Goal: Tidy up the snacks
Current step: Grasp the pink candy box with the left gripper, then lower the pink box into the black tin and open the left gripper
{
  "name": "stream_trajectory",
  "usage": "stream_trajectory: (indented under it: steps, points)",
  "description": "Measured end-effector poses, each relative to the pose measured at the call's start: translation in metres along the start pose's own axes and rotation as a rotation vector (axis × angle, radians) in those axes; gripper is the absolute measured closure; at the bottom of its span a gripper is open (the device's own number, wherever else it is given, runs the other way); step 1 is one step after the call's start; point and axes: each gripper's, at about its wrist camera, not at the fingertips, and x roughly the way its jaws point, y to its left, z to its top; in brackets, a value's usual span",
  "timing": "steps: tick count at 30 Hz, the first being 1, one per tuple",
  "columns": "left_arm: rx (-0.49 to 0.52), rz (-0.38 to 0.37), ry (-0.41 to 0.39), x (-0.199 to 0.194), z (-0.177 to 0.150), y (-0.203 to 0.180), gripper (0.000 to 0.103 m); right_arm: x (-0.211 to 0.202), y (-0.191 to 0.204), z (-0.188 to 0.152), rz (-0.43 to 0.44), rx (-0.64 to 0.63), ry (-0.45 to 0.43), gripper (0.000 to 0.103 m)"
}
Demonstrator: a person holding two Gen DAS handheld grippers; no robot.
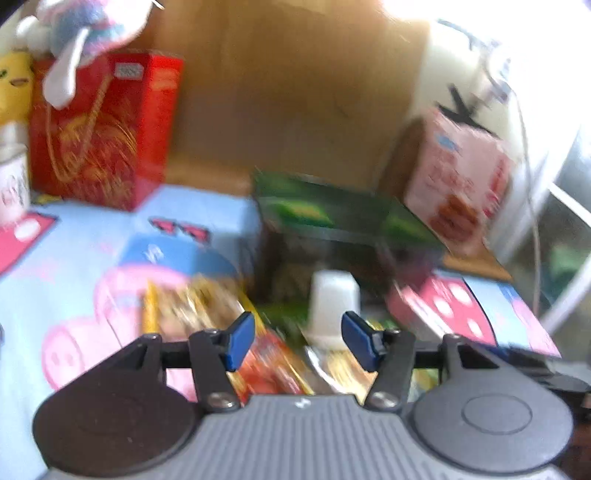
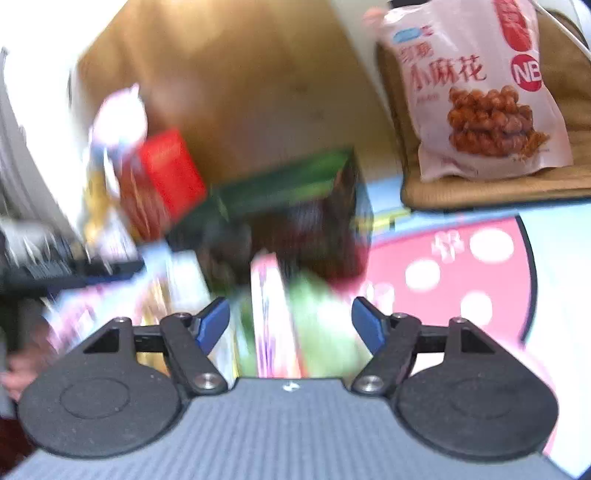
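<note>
Both views are smearing with motion blur, so fine detail is hard to read. In the left wrist view the left gripper [image 1: 298, 339] is hanging with its blue pads [image 1: 242, 341] parted and nothing pressed between them; beyond the gap a small white cup-shaped container [image 1: 334, 302] is standing upside-down-looking among a jumble of snack packets [image 1: 207, 310] lying on the cartoon-printed blue and pink cloth [image 1: 74, 266]. Behind the heap an open green box [image 1: 332, 210] is sitting on the cloth — its flaps are standing up and its dark inside is facing the camera. A red gift bag [image 1: 107, 129] with gold cord handles is standing to the left near the wooden board behind, with a pastel plush toy [image 1: 81, 22] drooping over its top, and a pink snack bag [image 1: 458, 177] is leaning at the right. In the right wrist view the right gripper [image 2: 290, 325] is likewise released, its jaws spread with nothing clamped; a green and pink packet [image 2: 295, 325] is lying just ahead of and under the gap, though whether a pad is touching it cannot be told. The green box is sitting beyond it, the red bag is leaning at the left, and the pink bag — printed with fried dough twists — is standing upright on a tan woven cushion [image 2: 480, 188] at the upper right.
</note>
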Motion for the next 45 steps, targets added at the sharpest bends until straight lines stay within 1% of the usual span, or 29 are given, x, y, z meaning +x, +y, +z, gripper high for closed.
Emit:
stream_trajectory:
  steps: [1,2,3,5,9,10,11,12,14,15,16,18,20,21,23,25,26,28,29,30,32,34,36,38,40,43,45]
  points:
    - [0.017,-0.008,0.015,0.000,-0.006,-0.007,0.050,0.000,0.003,-0.006,-0.045,-0.044,-0.020,0.051]
    - [0.032,-0.013,0.026,0.002,-0.012,-0.012,0.050,-0.003,0.006,-0.009,-0.070,-0.088,-0.031,0.067]
    - [0.049,-0.020,0.039,0.002,-0.016,-0.019,0.050,-0.009,0.007,-0.010,-0.080,-0.114,-0.030,0.073]
    - [0.083,-0.046,0.054,-0.001,-0.023,-0.031,0.050,-0.020,0.006,-0.014,-0.051,-0.155,-0.011,0.075]
    - [0.156,-0.121,0.056,-0.006,-0.029,-0.054,0.050,-0.050,-0.003,-0.030,0.042,-0.342,0.047,0.076]
    - [0.169,-0.140,0.061,-0.005,-0.030,-0.060,0.050,-0.057,-0.008,-0.033,0.044,-0.366,0.064,0.076]
    - [0.180,-0.153,0.068,-0.003,-0.030,-0.067,0.050,-0.063,-0.015,-0.036,0.026,-0.375,0.080,0.075]
    - [0.196,-0.163,0.075,-0.001,-0.030,-0.076,0.050,-0.068,-0.021,-0.039,-0.013,-0.371,0.078,0.064]
    - [0.222,-0.180,0.089,0.006,-0.031,-0.094,0.050,-0.076,-0.040,-0.041,-0.156,-0.317,0.034,0.048]
    - [0.228,-0.189,0.103,0.011,-0.030,-0.102,0.050,-0.080,-0.047,-0.042,-0.200,-0.280,0.022,0.048]
    - [0.230,-0.199,0.115,0.015,-0.031,-0.108,0.050,-0.086,-0.054,-0.043,-0.200,-0.238,0.010,0.048]
    - [0.238,-0.224,0.132,0.023,-0.029,-0.121,0.049,-0.096,-0.062,-0.047,-0.161,-0.179,-0.021,0.049]
    - [0.252,-0.224,0.135,0.033,-0.025,-0.136,0.045,-0.103,-0.063,-0.052,-0.156,-0.172,-0.034,0.049]
    - [0.261,-0.221,0.135,0.037,-0.023,-0.141,0.042,-0.102,-0.065,-0.055,-0.170,-0.180,-0.033,0.049]
    - [0.301,-0.206,0.126,0.049,-0.019,-0.157,0.040,-0.103,-0.059,-0.064,-0.205,-0.190,-0.026,0.049]
    - [0.329,-0.197,0.162,0.065,-0.019,-0.172,0.041,-0.100,-0.061,-0.067,-0.226,-0.174,-0.024,0.049]
    - [0.329,-0.213,0.192,0.073,-0.020,-0.177,0.042,-0.099,-0.063,-0.066,-0.224,-0.159,-0.029,0.049]
    - [0.325,-0.241,0.248,0.090,-0.024,-0.185,0.050,-0.100,-0.063,-0.065,-0.208,-0.128,-0.040,0.049]
    - [0.327,-0.249,0.270,0.097,-0.027,-0.189,0.049,-0.098,-0.063,-0.064,-0.192,-0.122,-0.038,0.050]
    - [0.322,-0.244,0.253,0.097,-0.030,-0.191,0.049,-0.095,-0.060,-0.065,-0.178,-0.128,-0.041,0.057]
    - [0.335,-0.236,0.235,0.091,-0.030,-0.192,0.052,-0.091,-0.055,-0.063,-0.225,-0.163,-0.046,0.066]
    - [0.331,-0.236,0.202,0.079,-0.024,-0.185,0.058,-0.092,-0.057,-0.061,-0.201,-0.133,-0.056,0.066]
    - [0.321,-0.233,0.147,0.062,-0.011,-0.175,0.059,-0.094,-0.054,-0.054,-0.169,-0.129,-0.084,0.066]
    - [0.302,-0.214,0.074,0.046,0.007,-0.162,0.059,-0.091,-0.044,-0.040,-0.150,-0.175,-0.130,0.066]
    - [0.271,-0.183,0.010,0.037,0.027,-0.147,0.061,-0.082,-0.031,-0.023,-0.133,-0.213,-0.177,0.066]
    - [0.214,-0.118,-0.084,0.031,0.058,-0.118,0.060,-0.053,-0.015,0.015,-0.086,-0.278,-0.217,0.066]
    - [0.166,-0.064,-0.118,0.036,0.075,-0.099,0.059,-0.029,-0.006,0.039,-0.054,-0.310,-0.228,0.066]
